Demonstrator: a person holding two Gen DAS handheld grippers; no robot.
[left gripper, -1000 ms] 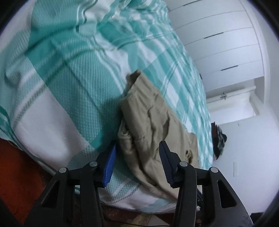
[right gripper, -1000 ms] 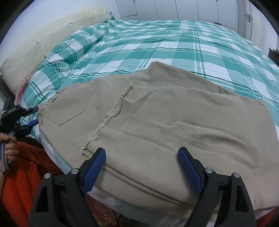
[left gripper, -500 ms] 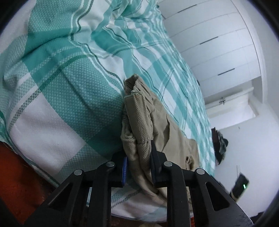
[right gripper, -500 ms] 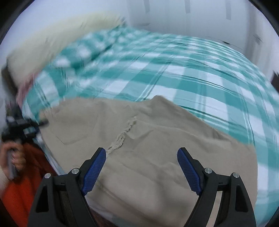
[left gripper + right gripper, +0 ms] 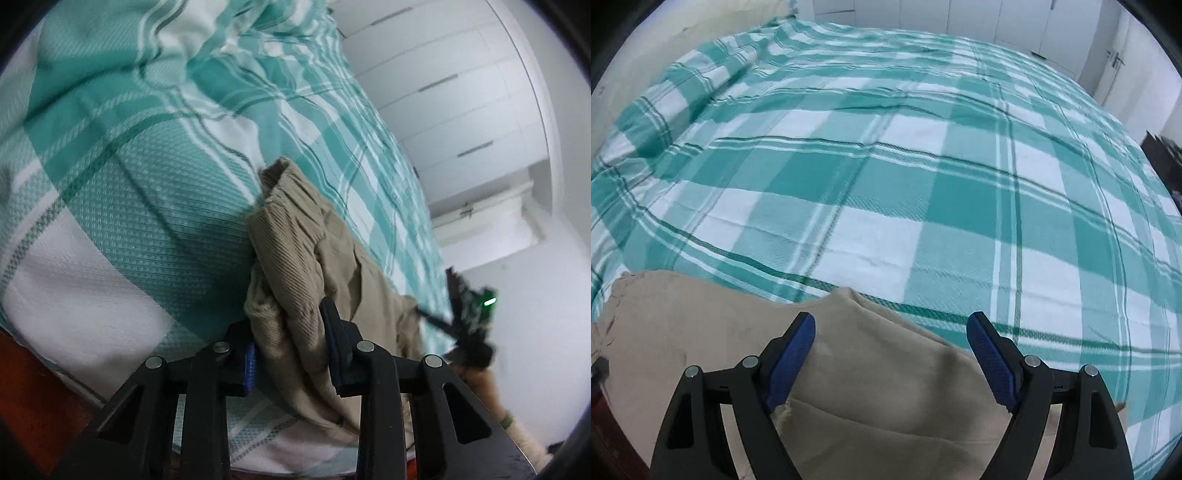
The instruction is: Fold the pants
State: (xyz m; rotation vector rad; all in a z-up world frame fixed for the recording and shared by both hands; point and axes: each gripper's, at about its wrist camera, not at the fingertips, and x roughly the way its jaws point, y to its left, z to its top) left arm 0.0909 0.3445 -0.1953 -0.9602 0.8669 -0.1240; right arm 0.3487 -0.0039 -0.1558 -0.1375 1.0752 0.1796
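Note:
Beige pants (image 5: 868, 373) lie near the front edge of a bed with a teal and white plaid cover (image 5: 886, 184). In the left wrist view my left gripper (image 5: 291, 350) is shut on a bunched end of the pants (image 5: 295, 258), which hang over the bed's edge. My right gripper (image 5: 890, 358) is open and empty, hovering above the pants near their far edge. It also shows small and blurred in the left wrist view (image 5: 472, 314), held in a hand.
White wardrobe doors (image 5: 443, 92) stand beyond the bed. A pale headboard or pillow (image 5: 683, 33) lies at the bed's far left. Orange-red cloth (image 5: 33, 398) shows below the bed's edge. A dark object (image 5: 1163, 158) sits at the right of the bed.
My left gripper closed on the bunched end of the pants and keeps hold of it. My right gripper moved forward over the pants toward the middle of the bed and stays open.

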